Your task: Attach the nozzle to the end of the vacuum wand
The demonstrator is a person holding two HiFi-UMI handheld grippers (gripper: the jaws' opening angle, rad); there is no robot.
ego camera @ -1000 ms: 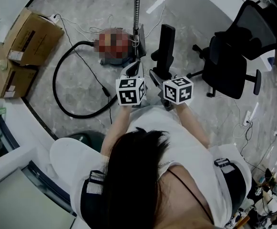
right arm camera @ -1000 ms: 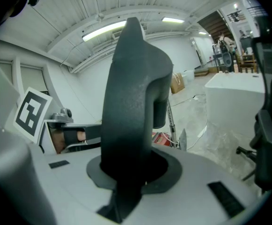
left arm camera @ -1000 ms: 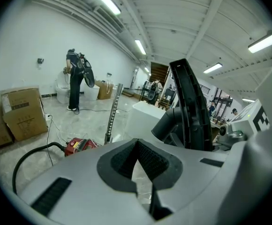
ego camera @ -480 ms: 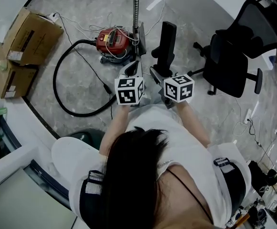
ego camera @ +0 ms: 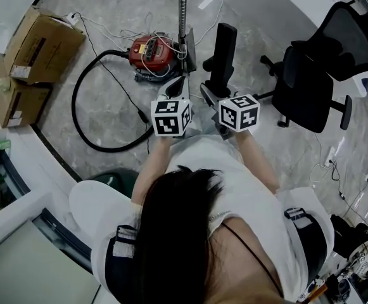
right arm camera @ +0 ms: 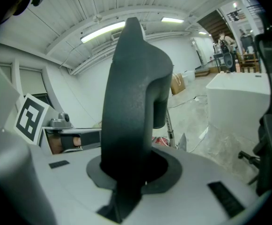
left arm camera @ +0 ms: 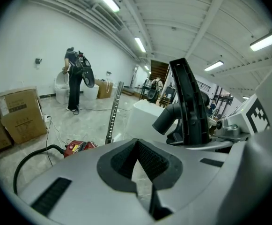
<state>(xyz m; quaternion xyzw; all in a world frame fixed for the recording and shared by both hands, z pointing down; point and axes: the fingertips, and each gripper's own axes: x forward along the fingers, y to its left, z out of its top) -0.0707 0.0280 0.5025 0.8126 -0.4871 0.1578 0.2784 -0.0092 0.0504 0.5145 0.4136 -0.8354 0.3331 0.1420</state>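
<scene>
Floor scene, viewed steeply downward from my head camera. At ten o'clock sit two cardboard boxes (ego camera: 35, 46). A black hose (ego camera: 82, 116) loops from near them to a red vacuum canister (ego camera: 151, 52) at eleven o'clock. At twelve o'clock the silver vacuum wand (ego camera: 182, 11) stands upright beside the canister, with nothing fitted on its top end. My left gripper (left arm camera: 136, 163) has its jaws closed together with nothing between them. Just to its right, toward one o'clock, my right gripper (right arm camera: 126, 172) clamps the lower part of the black nozzle (ego camera: 223, 49), which stands upright, near the wand but apart from it. A black office chair (ego camera: 317, 75) sits at two o'clock. I judge the task roughly half done: the nozzle is in hand and near the wand, but lining its socket up with the wand end and pushing it on is not yet done.
</scene>
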